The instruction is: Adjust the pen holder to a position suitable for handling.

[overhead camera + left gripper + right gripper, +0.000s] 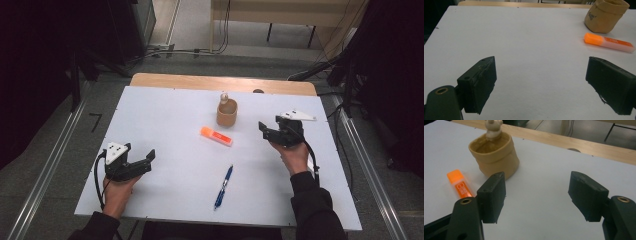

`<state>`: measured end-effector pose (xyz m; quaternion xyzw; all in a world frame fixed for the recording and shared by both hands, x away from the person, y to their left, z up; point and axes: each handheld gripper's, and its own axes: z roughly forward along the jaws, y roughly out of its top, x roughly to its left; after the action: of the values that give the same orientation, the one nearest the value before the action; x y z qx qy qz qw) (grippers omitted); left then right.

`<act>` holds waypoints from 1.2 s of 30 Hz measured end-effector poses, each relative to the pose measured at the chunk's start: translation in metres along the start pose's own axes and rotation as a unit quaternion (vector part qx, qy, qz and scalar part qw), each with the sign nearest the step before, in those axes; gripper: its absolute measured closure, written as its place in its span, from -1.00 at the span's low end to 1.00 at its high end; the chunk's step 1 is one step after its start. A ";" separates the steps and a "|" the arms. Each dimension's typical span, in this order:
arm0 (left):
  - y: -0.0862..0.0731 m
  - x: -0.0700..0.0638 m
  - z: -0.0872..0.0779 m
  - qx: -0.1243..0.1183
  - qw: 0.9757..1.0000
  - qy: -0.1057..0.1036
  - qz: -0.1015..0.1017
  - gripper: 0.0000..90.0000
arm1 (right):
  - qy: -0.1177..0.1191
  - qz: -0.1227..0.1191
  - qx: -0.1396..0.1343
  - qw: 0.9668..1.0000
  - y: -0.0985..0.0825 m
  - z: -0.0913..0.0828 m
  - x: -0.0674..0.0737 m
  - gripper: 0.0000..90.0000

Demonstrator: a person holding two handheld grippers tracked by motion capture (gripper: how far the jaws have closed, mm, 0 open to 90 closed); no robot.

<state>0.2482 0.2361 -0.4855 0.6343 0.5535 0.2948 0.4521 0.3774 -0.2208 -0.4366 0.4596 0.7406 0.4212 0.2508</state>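
Observation:
A tan fabric pouch [226,113] stands at the far middle of the white board [160,115], and a small pale figure [224,97] pokes out of it. In front of the pouch lies an orange marker [216,136], and a blue pen [223,186] lies nearer me. My left gripper [145,161] rests low at the near left, open, with bare board between its jaws [541,85]. My right gripper [267,130] hovers to the right of the pouch, open and holding nothing [537,195]. The right gripper view has the pouch [495,157] and marker [460,185] just beyond its left jaw.
The white board covers a wooden table whose bare strip [200,81] shows along the far edge. Dark equipment, cables and a pale bench stand on the floor beyond. In the left gripper view the pouch [605,15] and marker [607,42] lie at the far right.

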 end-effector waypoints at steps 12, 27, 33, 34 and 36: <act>-0.001 0.001 0.000 0.004 1.000 0.001 0.004 -0.77 | 0.022 0.001 0.014 1.000 0.038 0.051 0.017 -0.20; -0.002 0.006 0.001 0.006 1.000 0.005 -0.002 -0.77 | 0.026 -0.007 0.038 0.999 0.056 0.101 0.032 0.03; -0.002 0.006 0.001 0.007 1.000 0.005 0.001 -0.77 | 0.031 -0.019 0.051 0.998 0.062 0.112 0.037 0.20; -0.002 0.006 0.001 0.008 1.000 0.005 0.001 -0.77 | 0.033 -0.023 0.066 0.997 0.064 0.117 0.037 0.28; -0.002 0.006 0.001 0.007 1.000 0.004 0.001 -0.77 | 0.034 -0.026 0.082 0.996 0.065 0.122 0.037 0.33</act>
<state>0.2494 0.2418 -0.4889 0.6370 0.5569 0.2941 0.4446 0.4841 -0.1246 -0.4437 0.4446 0.7926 0.3677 0.1972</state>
